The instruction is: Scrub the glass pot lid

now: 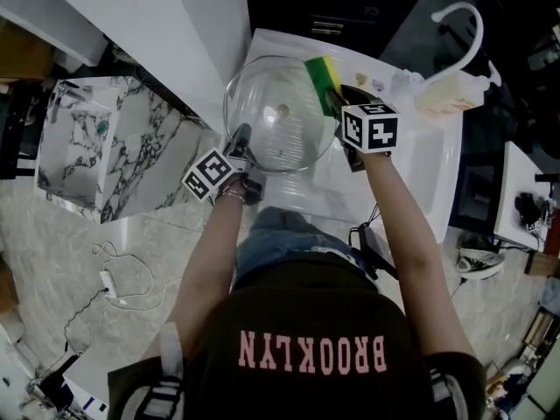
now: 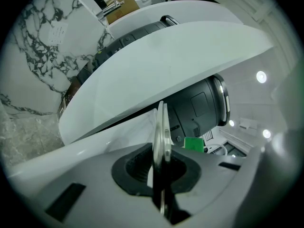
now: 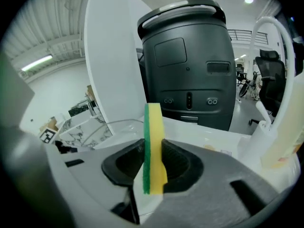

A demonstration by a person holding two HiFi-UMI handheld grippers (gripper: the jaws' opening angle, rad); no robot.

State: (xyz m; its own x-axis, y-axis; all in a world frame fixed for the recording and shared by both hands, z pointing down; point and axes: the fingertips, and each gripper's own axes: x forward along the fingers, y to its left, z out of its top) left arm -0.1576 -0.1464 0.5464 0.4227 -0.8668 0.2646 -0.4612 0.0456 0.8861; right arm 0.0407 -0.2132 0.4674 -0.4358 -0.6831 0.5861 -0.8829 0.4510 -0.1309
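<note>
Mock kitchen set up in a lab or open office hall. White counter [image 1: 420, 178] with a curved white faucet [image 1: 462, 20] near its far right corner. Marble-patterned cabinet [image 1: 96, 147] beside its left edge. Loose cables [image 1: 118, 300] on pale floor. Beyond: office chair [image 3: 270, 77], ceiling strip light [image 3: 35, 63], large dark grey machine [image 3: 190, 65].
</note>
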